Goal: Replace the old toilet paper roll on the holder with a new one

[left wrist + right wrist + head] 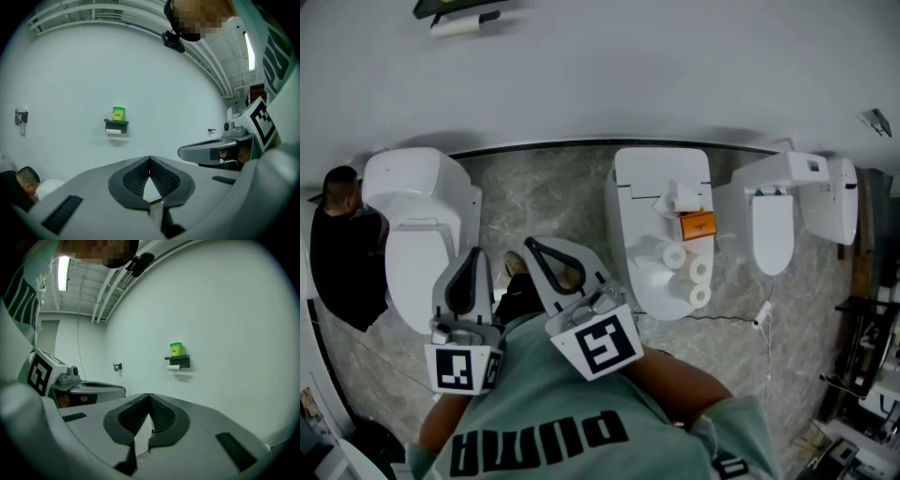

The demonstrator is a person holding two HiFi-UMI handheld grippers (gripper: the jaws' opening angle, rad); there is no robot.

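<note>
Left gripper (149,158) and right gripper (149,395) closed, empty; wall holder (116,124) with paper roll (113,132) under green tub (118,113).

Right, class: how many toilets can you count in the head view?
3. The left toilet is by the left edge; the middle toilet carries rolls; the right toilet is near the right edge. More may be out of frame.

A white roll (113,132) hangs under the black wall holder (116,124); three spare rolls (675,256) lie on a toilet (661,173).
</note>
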